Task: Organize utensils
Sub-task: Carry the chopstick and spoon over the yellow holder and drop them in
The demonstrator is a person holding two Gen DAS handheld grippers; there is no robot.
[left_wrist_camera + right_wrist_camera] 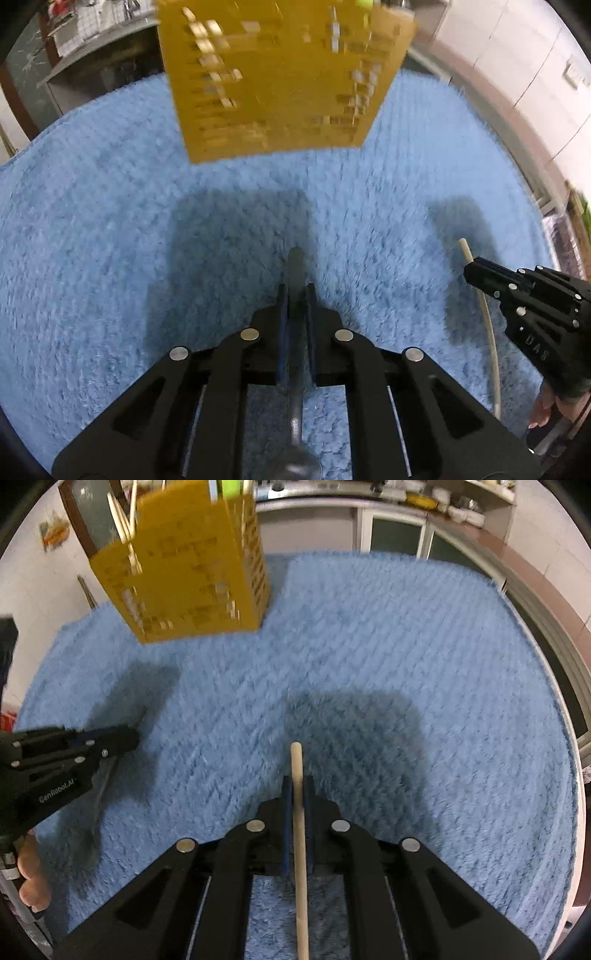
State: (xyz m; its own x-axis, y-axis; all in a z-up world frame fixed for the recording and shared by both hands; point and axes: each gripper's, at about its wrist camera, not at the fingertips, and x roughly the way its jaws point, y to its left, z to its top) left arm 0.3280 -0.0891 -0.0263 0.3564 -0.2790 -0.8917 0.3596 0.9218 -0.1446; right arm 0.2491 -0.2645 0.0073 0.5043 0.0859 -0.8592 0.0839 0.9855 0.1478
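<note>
Your left gripper (295, 291) is pinched on a metal spoon (295, 369), bowl end back toward your hand and handle tip pointing forward past the pads. The yellow perforated holder (280, 85) stands dead ahead of it on the blue fuzzy mat (92, 221) that covers the surface, well apart, so the spoon's long axis already runs toward the holder; getting it in will likely mean lifting and tipping it upright over the open top.

Your right gripper (297, 786) is clamped on a pale wooden stick (299, 830), probably a chopstick, which also lies along the fingers with its tip forward. From here the holder (184, 576) sits ahead and off to the left, so your left side looks to have the straighter line to it.

The right wrist view shows what the left one cuts off: the holder's rim, with pale sticks (125, 513) and something green (231, 487) already standing inside. The left wrist view shows only the holder's blurred front wall, plus your right gripper (471, 269) gripping its stick (493, 350) from the side.
</note>
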